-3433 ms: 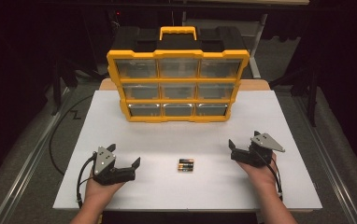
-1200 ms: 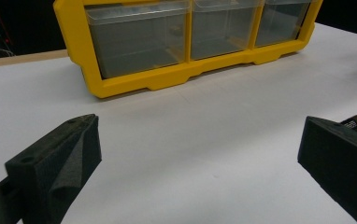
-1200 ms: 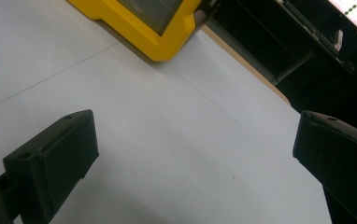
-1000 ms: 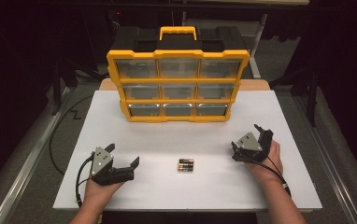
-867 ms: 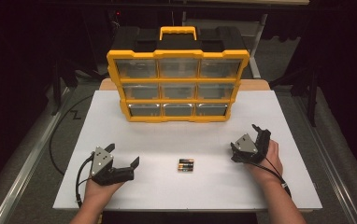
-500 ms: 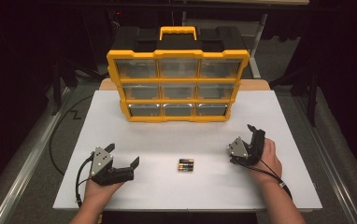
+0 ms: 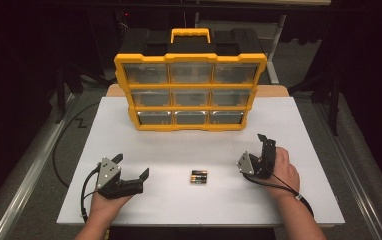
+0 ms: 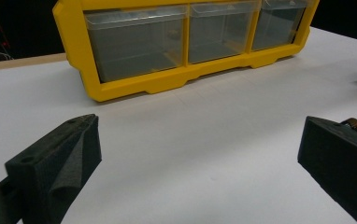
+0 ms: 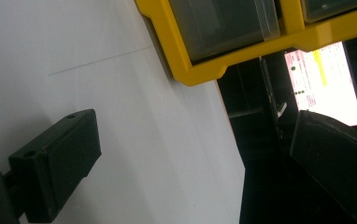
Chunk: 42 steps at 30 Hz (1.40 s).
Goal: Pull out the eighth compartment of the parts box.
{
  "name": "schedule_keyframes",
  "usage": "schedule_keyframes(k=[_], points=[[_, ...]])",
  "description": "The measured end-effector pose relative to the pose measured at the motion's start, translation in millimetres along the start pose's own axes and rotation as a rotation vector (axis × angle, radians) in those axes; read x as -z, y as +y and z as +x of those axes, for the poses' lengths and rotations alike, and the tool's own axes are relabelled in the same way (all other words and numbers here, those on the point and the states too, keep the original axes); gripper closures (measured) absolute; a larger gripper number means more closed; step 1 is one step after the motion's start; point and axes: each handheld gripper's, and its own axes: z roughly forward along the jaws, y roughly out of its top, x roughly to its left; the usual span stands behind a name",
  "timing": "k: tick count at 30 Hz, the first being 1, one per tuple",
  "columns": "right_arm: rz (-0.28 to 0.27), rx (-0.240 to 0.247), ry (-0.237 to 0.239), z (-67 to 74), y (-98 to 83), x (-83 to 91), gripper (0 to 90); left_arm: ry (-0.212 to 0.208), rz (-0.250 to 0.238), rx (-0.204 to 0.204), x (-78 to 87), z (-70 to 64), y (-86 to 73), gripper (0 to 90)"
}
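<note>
Two batteries (image 7: 199, 177) lie at the white table's (image 7: 299, 120) 6 o'clock edge, between two released claws: left gripper (image 7: 130, 170) at 8, right gripper (image 7: 262, 148) at 4, yellow drawer cabinet (image 7: 191, 92) at 12.

- The desk (image 7: 299, 200) has a flat white top, with a strip of bare wood along its far edge.
- A yellow drawer organizer (image 7: 190, 92) with clear drawers stands upright near the far edge.
- Two batteries (image 7: 199, 177) lie side by side, touching, toward the near edge.
</note>
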Motion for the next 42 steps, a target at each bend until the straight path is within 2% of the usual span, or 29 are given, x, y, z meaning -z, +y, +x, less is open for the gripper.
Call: schedule_keyframes(k=[6,7,8,10,20,21,25,31,42], points=[[0.005,0.053,-0.005,2.1,4.1,0.3,3.2,-0.001,-0.001,0.003,0.1,0.0,0.0,0.4],[0.015,0.079,-0.019,3.5,5.4,0.8,3.2,-0.001,-0.002,0.0,0.4,0.1,0.1,0.4],[0.015,0.079,-0.019,3.5,5.4,0.8,3.2,-0.001,-0.002,0.0,0.4,0.1,0.1,0.4],[0.017,0.112,-0.02,4.4,7.5,1.2,3.3,-0.002,-0.001,-0.002,0.6,0.2,0.2,0.4],[0.035,0.185,-0.049,6.0,11.7,2.2,3.5,-0.003,-0.001,0.001,1.0,0.1,0.2,0.4],[0.043,0.213,-0.058,5.4,12.3,2.6,3.5,-0.002,-0.001,0.002,1.3,0.2,0.2,0.4],[0.039,0.263,-0.079,3.9,14.2,1.9,3.6,-0.002,0.0,0.004,2.0,0.5,0.0,0.4],[0.027,0.3,-0.087,7.3,19.1,1.1,3.9,-0.003,0.003,0.004,1.8,0.7,-0.3,0.4],[0.017,0.304,-0.071,15.7,33.0,-0.3,6.6,-0.002,0.002,0.007,1.1,0.8,-0.5,0.4]])
